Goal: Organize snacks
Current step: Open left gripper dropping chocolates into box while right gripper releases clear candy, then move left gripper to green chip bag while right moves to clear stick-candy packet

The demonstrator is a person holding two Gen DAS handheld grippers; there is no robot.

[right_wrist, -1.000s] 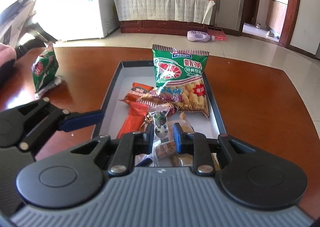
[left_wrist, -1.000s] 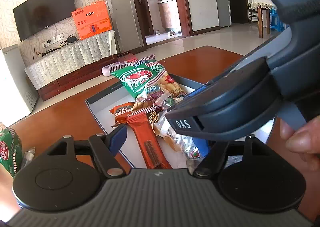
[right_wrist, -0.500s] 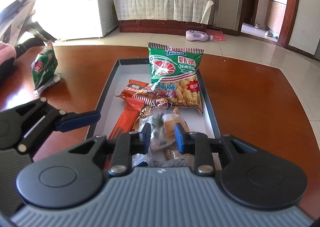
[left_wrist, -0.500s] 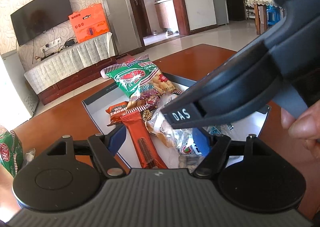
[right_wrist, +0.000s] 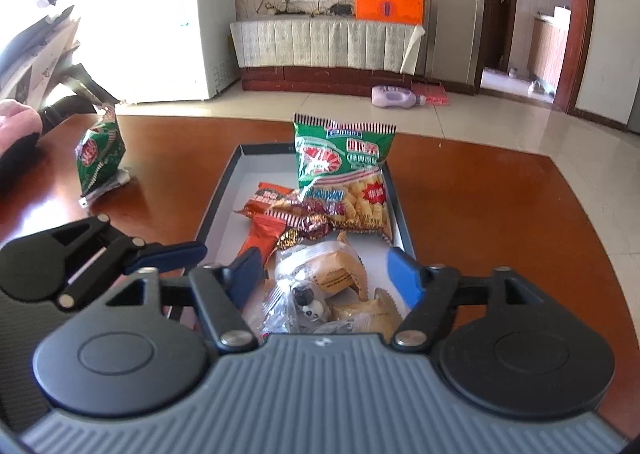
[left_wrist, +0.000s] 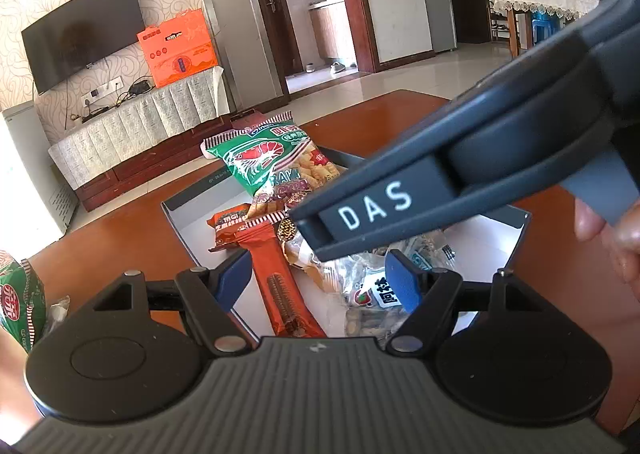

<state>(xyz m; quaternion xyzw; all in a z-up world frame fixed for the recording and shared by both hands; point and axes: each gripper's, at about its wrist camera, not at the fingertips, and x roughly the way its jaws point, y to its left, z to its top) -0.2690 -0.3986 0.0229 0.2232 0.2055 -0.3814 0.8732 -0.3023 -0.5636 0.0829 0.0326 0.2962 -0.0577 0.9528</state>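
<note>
in shallow grey cardboard tray (right_wrist: 224, 190): your snacks, green prawn-cracker bag (right_wrist: 340, 182) included | left out: second green bag (right_wrist: 100, 154) on table | your right gripper (right_wrist: 326, 274) has just been opening, released over tan biscuit packets (right_wrist: 328, 274); left gripper (left_wrist: 320, 278) spread, empty

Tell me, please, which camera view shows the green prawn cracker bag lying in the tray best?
The right wrist view: the green prawn cracker bag faces the camera whole at the far end of the tray. In the left wrist view the bag is slanted, and the right gripper's body hides its lower corner.
</note>
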